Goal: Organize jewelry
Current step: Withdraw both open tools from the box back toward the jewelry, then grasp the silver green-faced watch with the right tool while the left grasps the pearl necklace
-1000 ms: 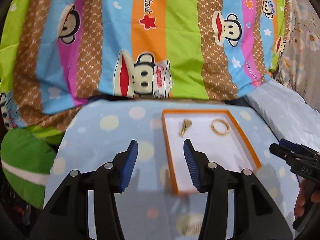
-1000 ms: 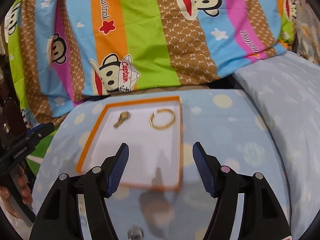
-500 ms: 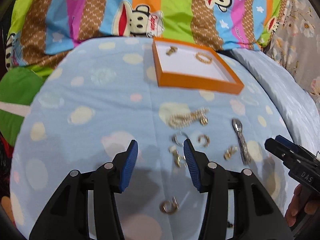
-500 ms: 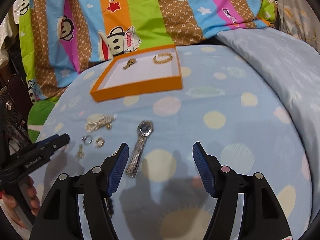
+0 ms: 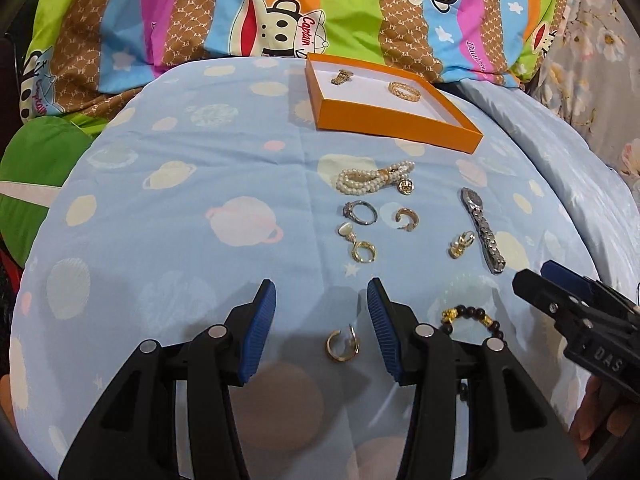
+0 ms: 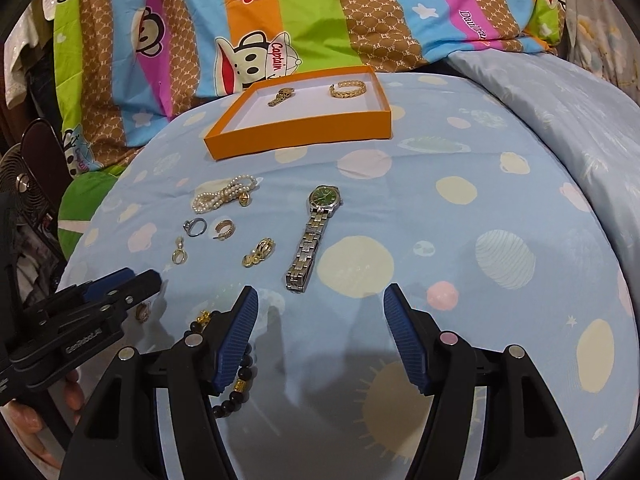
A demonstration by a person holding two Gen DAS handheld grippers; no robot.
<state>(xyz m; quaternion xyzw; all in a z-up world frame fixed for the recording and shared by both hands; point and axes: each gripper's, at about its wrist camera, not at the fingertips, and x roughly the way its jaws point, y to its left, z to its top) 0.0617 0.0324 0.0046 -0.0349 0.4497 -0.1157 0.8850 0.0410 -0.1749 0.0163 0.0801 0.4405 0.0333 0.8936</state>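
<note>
left wrist: gold hoop earring [image 5: 342,345] between open left tongs [image 5: 322,320].

Orange tray [image 6: 304,130]: gold bangle [image 6: 347,90] + gold clasp piece [image 6: 281,96] inside. Loose on sheet: pearls [image 6: 224,197], watch [image 6: 314,236] flat, rings, earrings, bead bracelet [image 5: 470,317].

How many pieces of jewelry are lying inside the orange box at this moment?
2: a small gold piece toward the left of the orange box, and a gold bangle toward its right. Nothing else shows inside.
</note>
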